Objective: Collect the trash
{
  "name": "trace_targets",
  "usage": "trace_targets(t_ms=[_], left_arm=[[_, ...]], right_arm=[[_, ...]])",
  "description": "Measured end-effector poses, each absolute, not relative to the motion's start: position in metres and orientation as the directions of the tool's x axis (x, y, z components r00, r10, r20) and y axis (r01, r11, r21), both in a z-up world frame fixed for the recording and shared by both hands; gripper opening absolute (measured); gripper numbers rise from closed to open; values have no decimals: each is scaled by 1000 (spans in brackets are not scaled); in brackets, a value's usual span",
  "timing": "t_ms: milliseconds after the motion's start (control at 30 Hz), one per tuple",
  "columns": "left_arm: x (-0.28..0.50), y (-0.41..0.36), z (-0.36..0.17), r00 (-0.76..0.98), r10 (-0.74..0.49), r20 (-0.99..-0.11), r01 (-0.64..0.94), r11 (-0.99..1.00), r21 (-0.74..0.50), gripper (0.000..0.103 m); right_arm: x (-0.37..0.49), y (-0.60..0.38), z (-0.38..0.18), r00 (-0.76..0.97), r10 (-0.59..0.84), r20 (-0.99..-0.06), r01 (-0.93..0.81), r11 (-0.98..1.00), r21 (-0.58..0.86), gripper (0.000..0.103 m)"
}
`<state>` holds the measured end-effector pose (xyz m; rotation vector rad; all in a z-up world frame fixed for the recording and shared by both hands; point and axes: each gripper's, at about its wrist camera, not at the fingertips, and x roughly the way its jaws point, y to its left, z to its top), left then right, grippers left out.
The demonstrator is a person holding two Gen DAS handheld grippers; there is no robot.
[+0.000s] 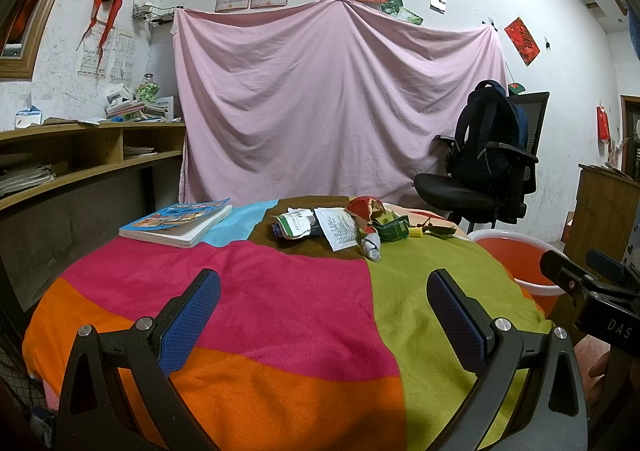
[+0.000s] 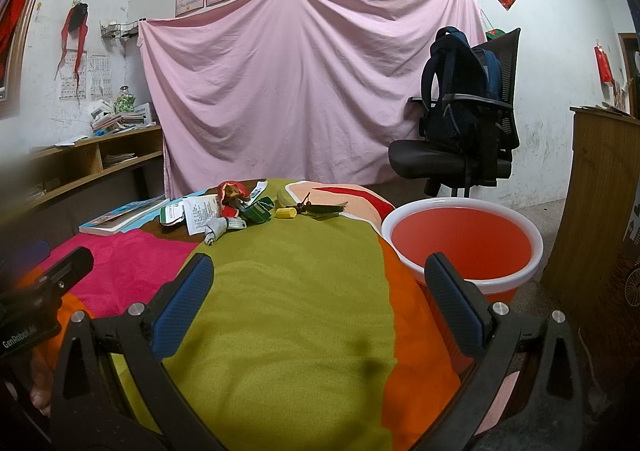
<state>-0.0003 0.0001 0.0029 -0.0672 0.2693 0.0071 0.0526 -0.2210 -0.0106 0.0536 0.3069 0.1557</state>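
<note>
A heap of trash lies at the far side of the patchwork-covered table (image 1: 280, 291): a white and green wrapper (image 1: 294, 225), a printed paper sachet (image 1: 340, 229), a red torn packet (image 1: 366, 211), a grey crumpled wad (image 1: 372, 245), a green packet (image 1: 394, 229), a small yellow piece (image 2: 286, 213) and dark leaves (image 2: 324, 209). An orange basin with a white rim (image 2: 464, 243) stands beside the table on the right. My left gripper (image 1: 324, 307) is open over the pink and orange patches, well short of the trash. My right gripper (image 2: 320, 299) is open over the green patch, empty.
A colourful book (image 1: 176, 221) lies at the table's far left. A black office chair with a dark backpack (image 1: 488, 155) stands behind the basin. Wooden shelves (image 1: 80, 155) run along the left wall and a wooden cabinet (image 2: 600, 191) stands on the right. A pink sheet (image 1: 336, 103) hangs behind.
</note>
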Motion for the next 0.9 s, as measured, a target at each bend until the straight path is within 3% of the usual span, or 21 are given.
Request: trace_targets(t_ms=[600, 900], left_arm=[[0, -1, 3, 964, 2, -267, -19, 998, -62, 101], [2, -8, 25, 974, 32, -226, -43, 998, -44, 101]], right_arm=[[51, -214, -17, 942, 166, -291, -148, 985, 83, 103], [51, -217, -5, 942, 190, -277, -175, 981, 79, 103]])
